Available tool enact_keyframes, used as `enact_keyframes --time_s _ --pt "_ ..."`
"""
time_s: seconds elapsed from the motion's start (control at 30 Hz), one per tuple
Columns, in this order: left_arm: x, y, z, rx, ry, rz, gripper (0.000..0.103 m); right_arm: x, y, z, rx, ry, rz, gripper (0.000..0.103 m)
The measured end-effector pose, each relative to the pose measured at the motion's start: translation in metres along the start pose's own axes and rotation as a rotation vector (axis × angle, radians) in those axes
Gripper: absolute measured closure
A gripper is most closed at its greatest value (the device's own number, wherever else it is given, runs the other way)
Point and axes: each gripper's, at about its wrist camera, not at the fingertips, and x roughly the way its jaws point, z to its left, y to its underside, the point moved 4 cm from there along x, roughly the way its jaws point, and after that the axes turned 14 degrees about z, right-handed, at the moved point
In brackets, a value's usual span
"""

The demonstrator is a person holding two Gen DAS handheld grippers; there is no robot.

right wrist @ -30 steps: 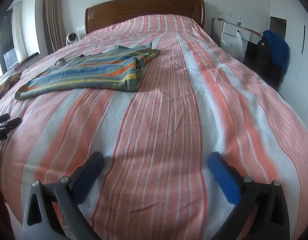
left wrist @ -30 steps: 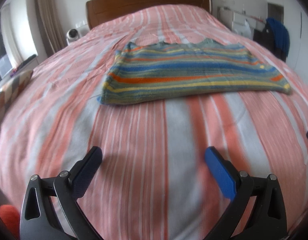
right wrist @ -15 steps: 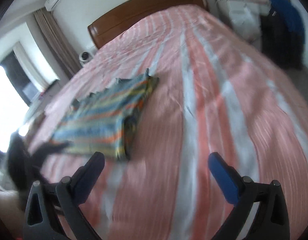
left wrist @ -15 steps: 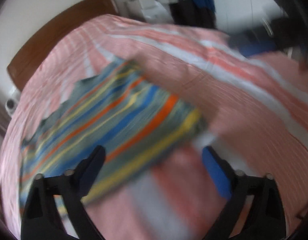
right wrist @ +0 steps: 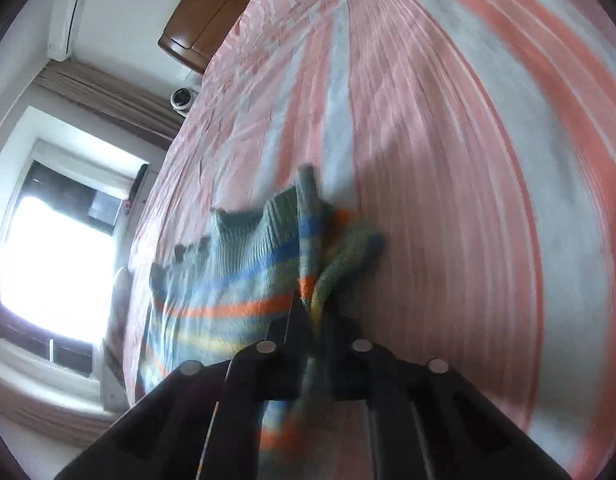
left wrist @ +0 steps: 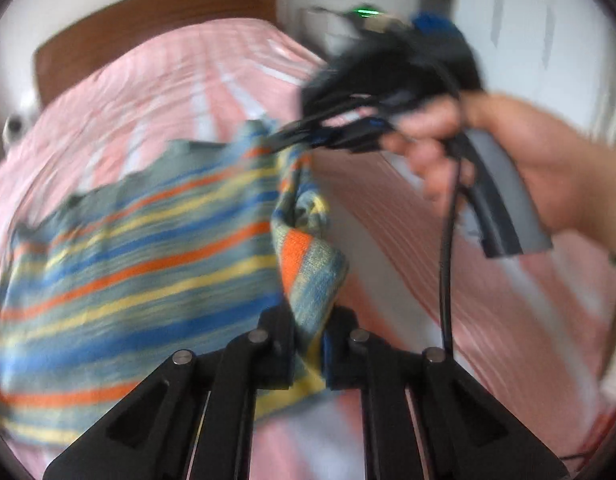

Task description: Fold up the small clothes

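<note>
A knitted sweater (left wrist: 128,260) with blue, orange, yellow and grey-green stripes lies on the pink-and-white striped bed (left wrist: 427,280). My left gripper (left wrist: 309,344) is closing, and its pads pinch the sweater's near right corner, which rises in a fold. In the left wrist view a person's hand (left wrist: 487,140) holds my right gripper (left wrist: 276,140), whose tips are at the sweater's far right corner. In the right wrist view my right gripper (right wrist: 313,332) is closing with a bunched edge of the sweater (right wrist: 236,272) squeezed between its pads.
A brown wooden headboard (left wrist: 148,12) closes off the far end of the bed. A bright window (right wrist: 56,248) and a small round white device (right wrist: 182,98) are beside the bed (right wrist: 427,160). A black cable (left wrist: 445,260) hangs from the right gripper. Dark and blue clothes (left wrist: 431,24) are at the back right.
Both grippers moved from the bare bedspread onto the sweater's right edge and went from wide open to shut on the cloth. The edge now lifts off the bed.
</note>
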Motion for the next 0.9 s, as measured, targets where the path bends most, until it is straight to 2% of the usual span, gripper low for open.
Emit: enact_keyframes --time_s 0.1,0.23,0.37,0.43,0.5,0.53,0.57,0.6,0.63,0.67,0.7,0.77,0.83,0.9 --pt "-0.035 0.014 0.049 -0.148 0.08 -0.031 0.096 -0.014 0.002 0.051 -0.127 0.045 -0.016 0.095" --pt "-0.068 0.043 0.111 -0.29 0.089 -0.044 0.096 0.001 0.007 0.135 -0.253 0.04 0.007 0.095" --pt "-0.078 0.077 0.178 -0.452 0.052 -0.024 0.096 0.06 0.011 0.208 -0.343 0.043 0.039 0.095" --pt "-0.077 0.088 0.204 -0.513 0.036 -0.018 0.096 0.101 0.011 0.238 -0.355 0.026 0.076 0.095" --pt "-0.074 0.095 0.223 -0.555 0.014 -0.001 0.095 0.141 0.009 0.264 -0.38 0.055 0.102 0.095" --pt "-0.071 0.097 0.229 -0.559 -0.005 0.021 0.085 0.155 0.011 0.272 -0.388 0.067 0.109 0.095" --pt "-0.068 0.102 0.234 -0.561 -0.033 0.056 0.079 0.17 0.013 0.28 -0.396 0.072 0.112 0.092" --pt "-0.07 0.107 0.238 -0.567 -0.027 0.069 0.071 0.189 0.015 0.288 -0.401 0.066 0.121 0.088" --pt "-0.074 0.109 0.241 -0.571 -0.017 0.064 0.053 0.198 0.018 0.29 -0.39 0.051 0.127 0.076" --pt "-0.081 0.112 0.243 -0.577 -0.033 0.059 0.04 0.203 0.02 0.29 -0.36 0.017 0.129 0.06" --pt "-0.091 0.116 0.246 -0.578 -0.05 0.032 0.026 0.203 0.022 0.29 -0.334 -0.018 0.119 0.059" --pt "-0.104 0.118 0.244 -0.563 -0.04 -0.026 0.023 0.19 0.025 0.288 -0.317 -0.069 0.084 0.059" --pt "-0.103 0.115 0.242 -0.559 0.005 -0.029 0.022 0.164 0.031 0.283 -0.348 -0.018 0.038 0.059" --pt "-0.094 0.11 0.244 -0.564 0.006 -0.022 0.022 0.138 0.048 0.283 -0.441 0.072 0.007 0.059"
